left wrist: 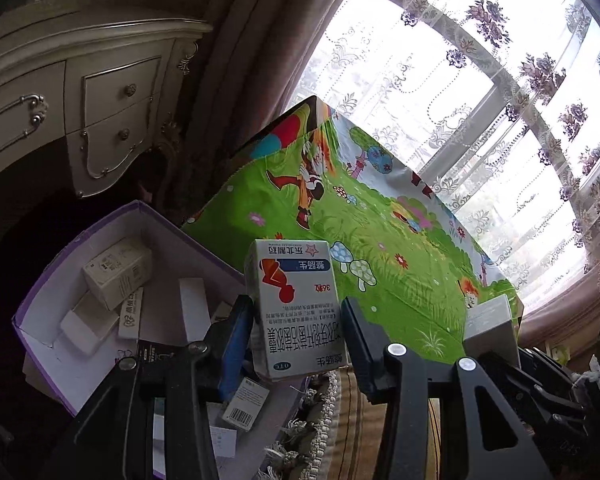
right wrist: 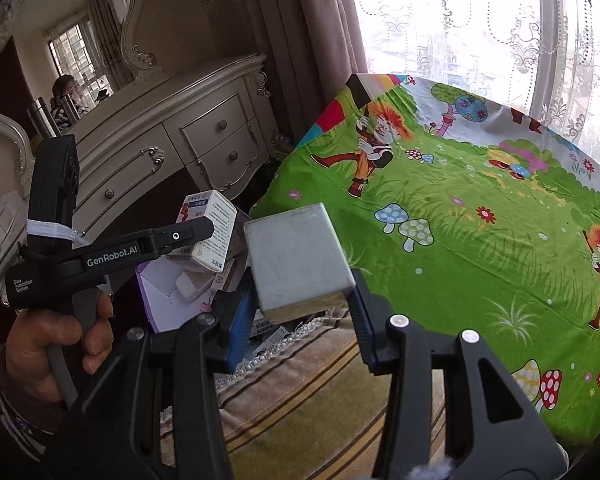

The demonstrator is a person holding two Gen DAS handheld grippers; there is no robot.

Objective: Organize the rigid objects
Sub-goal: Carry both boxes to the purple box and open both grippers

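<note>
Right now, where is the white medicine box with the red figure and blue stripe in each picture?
Left wrist view: the white medicine box sits bottom centre, between the left gripper's fingers.
Right wrist view: it is left of centre, behind the black gripper arm.
Shared landmark: the green cartoon-print tablecloth.

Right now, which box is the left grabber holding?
Find the green cartoon tablecloth, then the open purple cardboard box beside it. Above that box's rim, the left gripper clamps a white medicine carton. Only it shows a red figure and blue band.
</note>
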